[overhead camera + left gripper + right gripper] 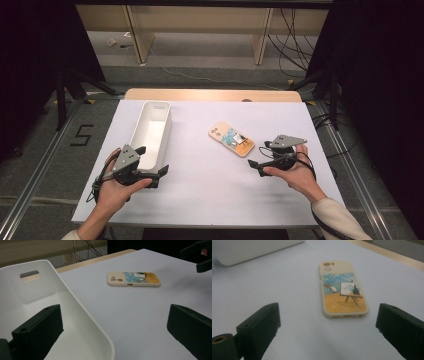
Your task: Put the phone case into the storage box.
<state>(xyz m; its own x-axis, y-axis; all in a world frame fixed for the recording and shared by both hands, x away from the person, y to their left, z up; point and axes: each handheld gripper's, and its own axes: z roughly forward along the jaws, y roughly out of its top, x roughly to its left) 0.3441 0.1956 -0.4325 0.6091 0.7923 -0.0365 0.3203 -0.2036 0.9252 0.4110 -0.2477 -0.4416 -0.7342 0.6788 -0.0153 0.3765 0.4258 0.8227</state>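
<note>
we start nearest the person. the left gripper (pixel 150 162) rests at the near left of the white table (pixel 210 195), its jaws spread wide and holding nothing; in the left gripper view one jaw hangs over the inside of the white bin (pixel 62 315) and the other over bare table. the right gripper (pixel 265 156) sits at the near right, its jaws also spread and empty.

farther in, the phone case (pixel 231 139) lies flat, picture side up, about mid-table and slightly right of centre. it is apart from both grippers and well apart from the white bin. the case lies just ahead of the right gripper's open jaws and to their left on the table — its long axis runs diagonally, camera cut-outs toward the far left. we judge the right hand the nearer one for any pick-up.

the right gripper view shows the case (pixel 343 290) end-on between its jaws, with the painted easel scene legible — detail the high view blurs. the left gripper view shows the case's long side edge (pixel 133 279) and the bin's handle slot.
</note>
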